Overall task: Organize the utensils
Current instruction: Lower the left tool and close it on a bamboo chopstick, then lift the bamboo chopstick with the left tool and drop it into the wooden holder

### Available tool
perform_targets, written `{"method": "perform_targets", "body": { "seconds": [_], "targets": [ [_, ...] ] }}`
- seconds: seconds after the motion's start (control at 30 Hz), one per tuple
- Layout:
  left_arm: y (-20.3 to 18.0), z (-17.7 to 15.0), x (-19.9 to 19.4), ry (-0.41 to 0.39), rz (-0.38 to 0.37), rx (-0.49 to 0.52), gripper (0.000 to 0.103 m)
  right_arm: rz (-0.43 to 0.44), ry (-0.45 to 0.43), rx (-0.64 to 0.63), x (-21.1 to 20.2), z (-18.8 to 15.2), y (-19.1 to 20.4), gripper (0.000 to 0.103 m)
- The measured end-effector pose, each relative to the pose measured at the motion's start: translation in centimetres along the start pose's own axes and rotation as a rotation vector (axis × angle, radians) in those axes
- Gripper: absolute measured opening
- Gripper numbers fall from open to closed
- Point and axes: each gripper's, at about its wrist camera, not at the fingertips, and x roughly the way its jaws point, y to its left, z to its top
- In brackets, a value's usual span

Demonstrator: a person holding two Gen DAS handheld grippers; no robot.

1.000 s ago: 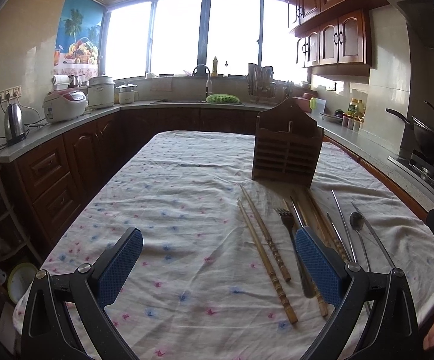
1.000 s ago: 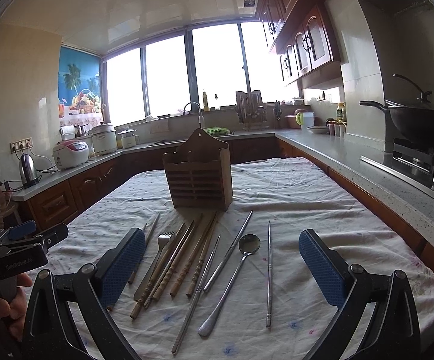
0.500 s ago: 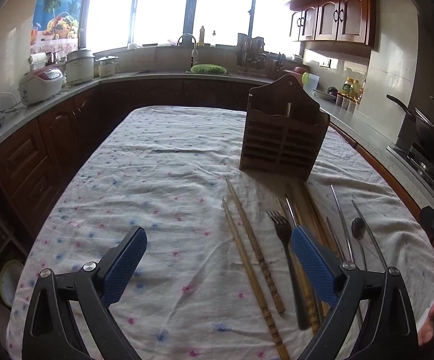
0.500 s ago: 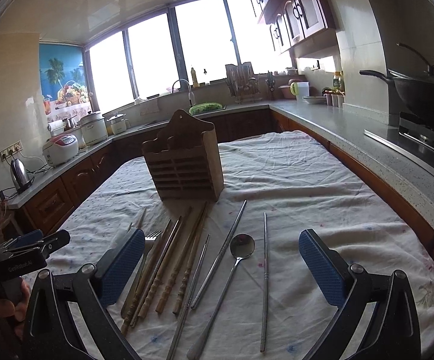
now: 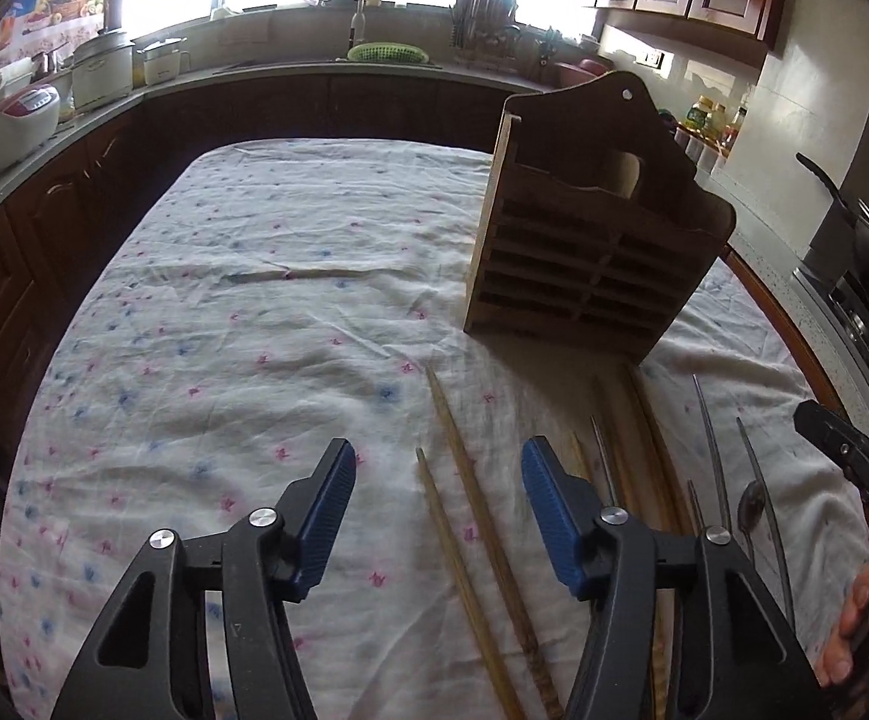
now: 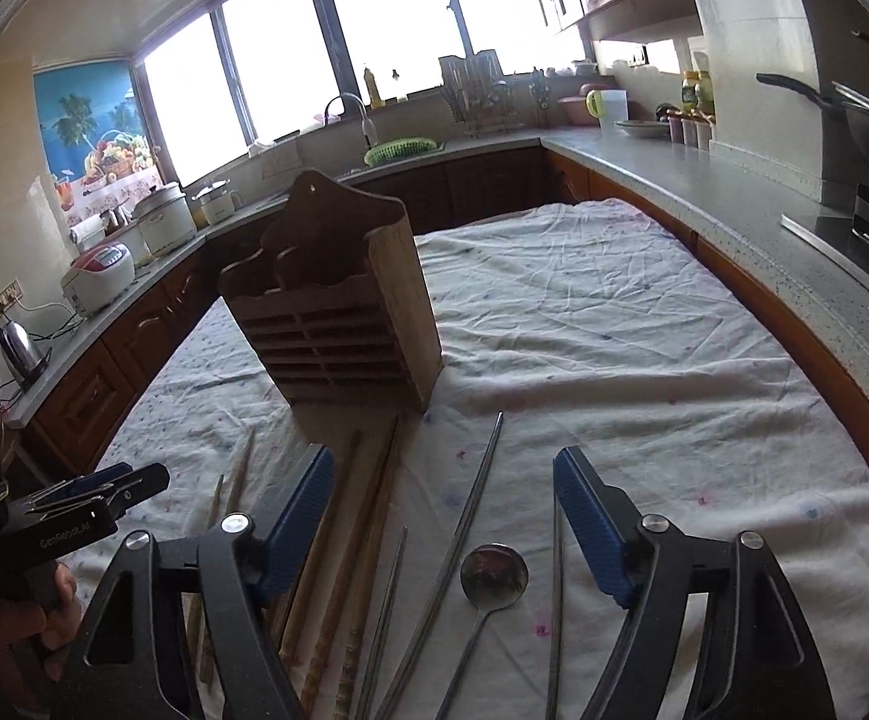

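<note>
Your left gripper [image 5: 437,507], jaws closing on nothing yet, straddles two wooden chopsticks [image 5: 464,516] running toward 12 o'clock; right gripper [image 6: 443,519] likewise closing empty.

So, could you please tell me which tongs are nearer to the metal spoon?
Right. The right tongs straddle the spoon, its bowl between their closing jaws; the left tongs sit off to its left, over two wooden chopsticks.

Your utensil holder [image 6: 338,312] stands on the tablecloth [image 6: 614,360] at 12 o'clock; chopsticks [image 6: 368,516] at 7, spoon [image 6: 491,570] at 6, just before it.
</note>
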Motion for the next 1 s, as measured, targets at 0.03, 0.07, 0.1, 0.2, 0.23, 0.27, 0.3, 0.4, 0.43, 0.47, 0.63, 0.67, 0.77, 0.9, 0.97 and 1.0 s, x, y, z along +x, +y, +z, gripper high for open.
{"method": "perform_targets", "body": {
  "seconds": [0.03,0.07,0.1,0.2,0.23,0.27,0.3,0.4,0.43,0.47,0.63,0.67,0.77,0.9,0.97,1.0],
  "targets": [
    [-0.1,0.5,0.8,0.012,-0.002,0.003,0.052,-0.002,0.014,0.003,0.7,0.1,-0.1,0.068],
    [-0.2,0.9,1.6,0.024,0.002,0.008,0.052,-0.01,0.033,0.006,1.6,0.3,-0.2,0.065],
    [-0.2,1.3,2.4,0.034,0.007,0.012,0.052,-0.017,0.054,0.009,2.3,0.4,-0.3,0.06],
    [-0.1,2.3,4.8,0.06,0.008,0.008,0.052,-0.03,0.113,0.033,4.7,0.6,-1.0,0.049],
    [-0.2,2.5,5.3,0.064,0.01,0.011,0.052,-0.038,0.133,0.041,5.4,0.7,-1.3,0.045],
    [-0.3,2.8,5.8,0.069,0.016,0.017,0.052,-0.042,0.149,0.049,6.1,0.8,-1.5,0.044],
    [-0.4,2.9,6.4,0.076,0.021,0.022,0.052,-0.047,0.162,0.053,6.6,1.0,-1.6,0.042],
    [-0.6,3.1,8.1,0.11,0.031,0.031,0.044,-0.074,0.197,0.043,8.4,1.4,-1.8,0.038],
    [-0.7,3.1,8.7,0.128,0.043,0.036,0.038,-0.08,0.208,0.038,9.1,1.6,-1.9,0.036],
    [-0.7,3.1,9.4,0.149,0.053,0.041,0.032,-0.088,0.225,0.031,9.7,1.5,-1.8,0.036],
    [-1.8,2.9,10.5,0.135,0.101,0.108,0.02,-0.159,0.254,-0.072,11.1,1.2,-0.7,0.03],
    [-2.1,2.9,10.7,0.13,0.099,0.12,0.014,-0.167,0.251,-0.093,11.2,1.2,-0.4,0.028],
    [-2.6,2.8,11.1,0.13,0.081,0.136,0.007,-0.152,0.245,-0.126,11.4,1.1,0.3,0.013],
    [-2.5,2.8,10.7,0.125,0.028,0.111,0.006,-0.089,0.245,-0.085,11.0,1.2,0.0,0.005],
    [-2.3,2.8,9.7,0.1,0.011,0.098,0.005,-0.071,0.223,-0.066,10.3,1.4,-0.1,0.005],
    [-2.2,2.9,9.1,0.087,-0.006,0.087,0.005,-0.061,0.207,-0.057,9.7,1.5,0.0,0.005]
  ]
}}
